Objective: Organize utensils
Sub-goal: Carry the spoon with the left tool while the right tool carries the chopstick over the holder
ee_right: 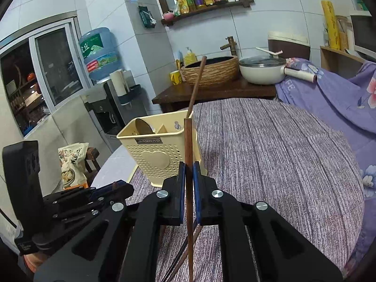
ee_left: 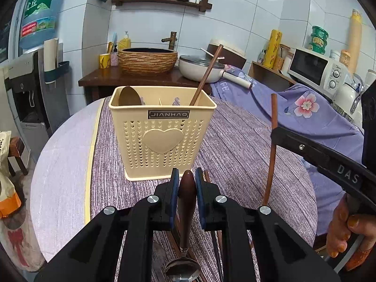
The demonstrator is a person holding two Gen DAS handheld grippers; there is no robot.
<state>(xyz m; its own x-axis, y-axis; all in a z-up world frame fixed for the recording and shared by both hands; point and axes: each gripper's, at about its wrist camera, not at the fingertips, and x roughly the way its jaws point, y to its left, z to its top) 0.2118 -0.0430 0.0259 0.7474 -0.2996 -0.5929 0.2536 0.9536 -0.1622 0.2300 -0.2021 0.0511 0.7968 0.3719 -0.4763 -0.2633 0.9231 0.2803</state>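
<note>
- The cream perforated plastic utensil caddy [ee_left: 162, 131] with a raised heart on its front stands upright on the purple striped tablecloth [ee_left: 235, 145] of the round table; every place below is given from this caddy.
- In the caddy's left compartment sits a wide wooden spoon or spatula head [ee_left: 128, 96]; from its right compartment a long brown wooden chopstick [ee_left: 206, 75] leans up and to the right.
- Just in front of the caddy, the left gripper [ee_left: 185, 181] has its blue-padded fingers [ee_left: 174, 188] pressed against the dark brown wooden handle of a metal spoon [ee_left: 186, 202]; the handle end points toward the caddy and the shiny bowl hangs back under the gripper.
- Below that gripper, more dark sticks lie on the cloth in front of the caddy; exactly what they are cannot be told.
- To the right of the caddy and nearer the camera, the right gripper [ee_right: 188, 176] pinches a second brown wooden chopstick [ee_right: 188, 145] between its blue pads [ee_right: 181, 183], holding it nearly upright; its top end reaches about the height of the caddy's rim in the right wrist view.
- From the left wrist view this chopstick [ee_left: 272, 145] stands well to the right of the caddy, apart from it.
- Behind the caddy, a brown woven-look basin [ee_left: 147, 60] and a white lidded pan [ee_left: 201, 67] rest on a dark wooden counter.
</note>
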